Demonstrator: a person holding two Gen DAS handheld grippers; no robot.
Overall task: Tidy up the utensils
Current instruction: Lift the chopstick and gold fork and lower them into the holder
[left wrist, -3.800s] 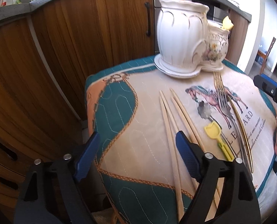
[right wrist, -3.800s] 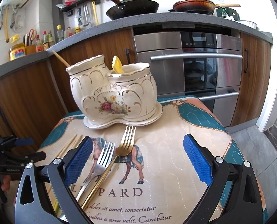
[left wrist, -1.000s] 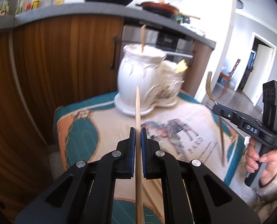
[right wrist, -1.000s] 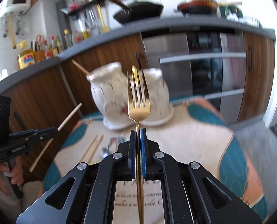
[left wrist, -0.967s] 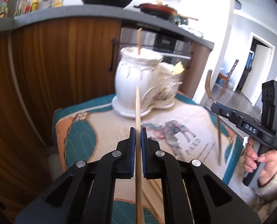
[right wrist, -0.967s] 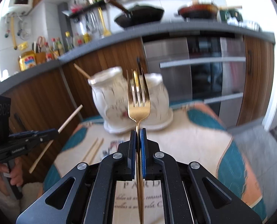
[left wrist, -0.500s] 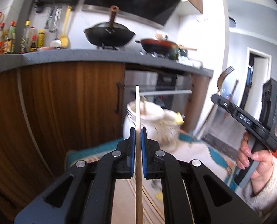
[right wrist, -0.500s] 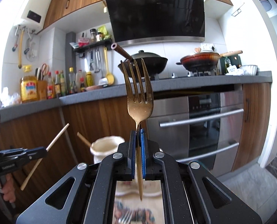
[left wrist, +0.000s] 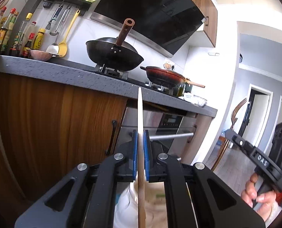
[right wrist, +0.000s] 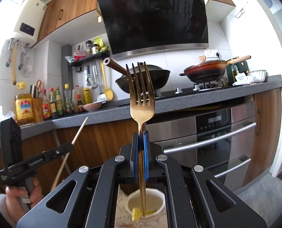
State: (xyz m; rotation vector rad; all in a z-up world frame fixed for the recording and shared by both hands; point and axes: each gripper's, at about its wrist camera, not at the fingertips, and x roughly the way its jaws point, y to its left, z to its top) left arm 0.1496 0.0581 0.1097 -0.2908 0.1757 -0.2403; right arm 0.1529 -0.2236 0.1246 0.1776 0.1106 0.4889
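**Fork and chopstick held upright over the holder**

The gold fork (right wrist: 142, 102) stands vertical, tines up, clamped in the right gripper (right wrist: 140, 148); its handle end hangs in the mouth of the white ceramic holder (right wrist: 158, 199). The left gripper (left wrist: 140, 148) pinches one wooden chopstick (left wrist: 140, 117), also upright. Behind: a grey countertop (right wrist: 188, 98), a steel oven (right wrist: 213, 133), two pans.

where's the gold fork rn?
The gold metal fork stands upright, pinched in the right claw, centre of the right wrist view. Its handle tip hangs over the white ceramic holder's opening, by a yellow utensil inside.
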